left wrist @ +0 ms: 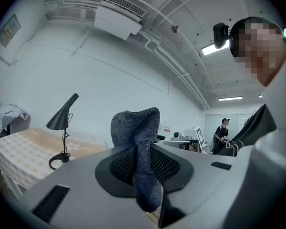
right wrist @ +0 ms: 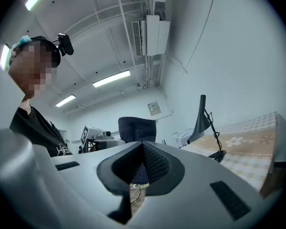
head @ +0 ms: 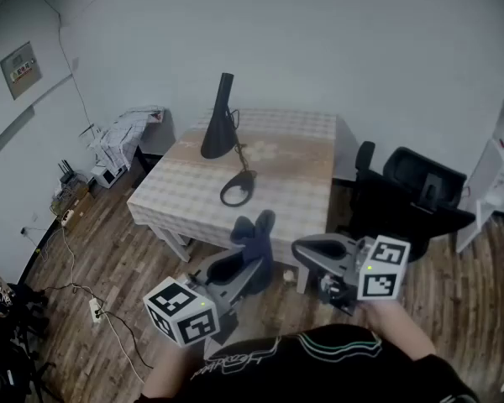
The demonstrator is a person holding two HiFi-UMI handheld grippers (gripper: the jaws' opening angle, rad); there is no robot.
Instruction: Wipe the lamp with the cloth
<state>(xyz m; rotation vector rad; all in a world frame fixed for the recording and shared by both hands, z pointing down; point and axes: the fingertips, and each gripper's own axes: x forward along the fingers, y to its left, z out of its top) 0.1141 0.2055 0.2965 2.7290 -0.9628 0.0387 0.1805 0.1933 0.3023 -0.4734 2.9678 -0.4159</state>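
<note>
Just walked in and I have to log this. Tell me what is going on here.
A person stands a little way back from the table, holding a gripper in each hand. The left gripper is shut on a dark cloth that sticks up between its jaws. The right gripper is shut with nothing in it. The black lamp stands on the table, not yet reached by the cloth.

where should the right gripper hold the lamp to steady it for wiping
Probably the thin stem of the lamp, between cone shade and ring base, coming from its right: slim enough for the jaws, leaving the shade free for the cloth.
</note>
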